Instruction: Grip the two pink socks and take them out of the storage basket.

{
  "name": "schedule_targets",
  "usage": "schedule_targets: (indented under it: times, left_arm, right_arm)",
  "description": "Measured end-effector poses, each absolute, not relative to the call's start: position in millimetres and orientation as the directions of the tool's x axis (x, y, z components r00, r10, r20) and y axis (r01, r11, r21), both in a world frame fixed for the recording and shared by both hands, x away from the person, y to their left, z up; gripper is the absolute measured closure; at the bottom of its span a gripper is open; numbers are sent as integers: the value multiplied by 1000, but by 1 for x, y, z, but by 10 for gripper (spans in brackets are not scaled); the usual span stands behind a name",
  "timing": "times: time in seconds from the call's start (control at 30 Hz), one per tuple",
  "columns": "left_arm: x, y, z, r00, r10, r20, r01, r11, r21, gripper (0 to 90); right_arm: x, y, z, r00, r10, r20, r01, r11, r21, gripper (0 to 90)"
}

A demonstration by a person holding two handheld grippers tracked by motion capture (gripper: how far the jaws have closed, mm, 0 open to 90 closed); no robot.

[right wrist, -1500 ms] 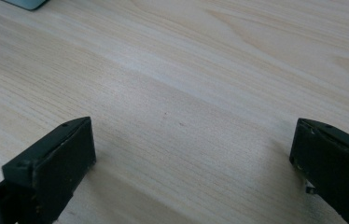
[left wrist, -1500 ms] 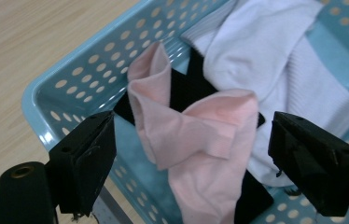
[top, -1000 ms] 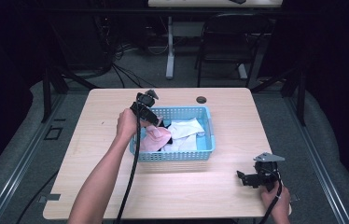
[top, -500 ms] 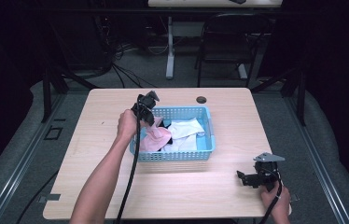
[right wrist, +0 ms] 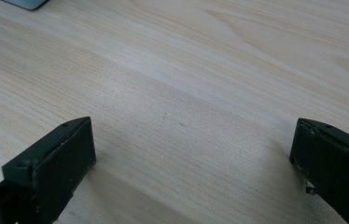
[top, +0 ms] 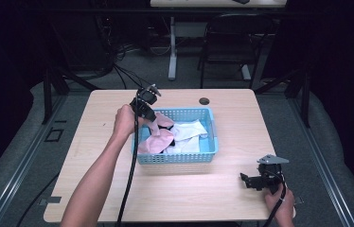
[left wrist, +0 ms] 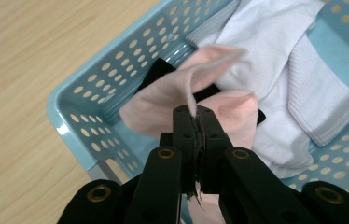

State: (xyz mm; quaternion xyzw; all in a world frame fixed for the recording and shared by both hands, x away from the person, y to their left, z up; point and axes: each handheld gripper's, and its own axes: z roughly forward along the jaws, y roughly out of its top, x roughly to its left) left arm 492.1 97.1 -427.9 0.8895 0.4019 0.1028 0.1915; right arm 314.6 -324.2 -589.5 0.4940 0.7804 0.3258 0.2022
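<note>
At centre frame our blue basket (top: pixel 175 156) still holds the white cloths (top: pixel 187 135), so most unloading looks left; our left gripper (left wrist: pixel 195 122), jaws pressed together, pinches the pink cloth (left wrist: pixel 182 100) above it, while our right gripper (right wrist: pixel 191 154) waits spread, lower right

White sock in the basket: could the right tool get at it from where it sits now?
Probably yes. The white sock lies uncovered in the blue basket, whose top is open. The right tool sits open on bare table with nothing between, though it must clear the basket wall.
</note>
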Motion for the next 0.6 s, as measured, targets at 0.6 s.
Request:
schedule_targets:
  times: [0.6]
  left_arm:
    - [475,107,-395,673,739,28,647,-606,462,882]
  right_arm:
    - [315,-324,-589,-431,902,6,639,301,708,0]
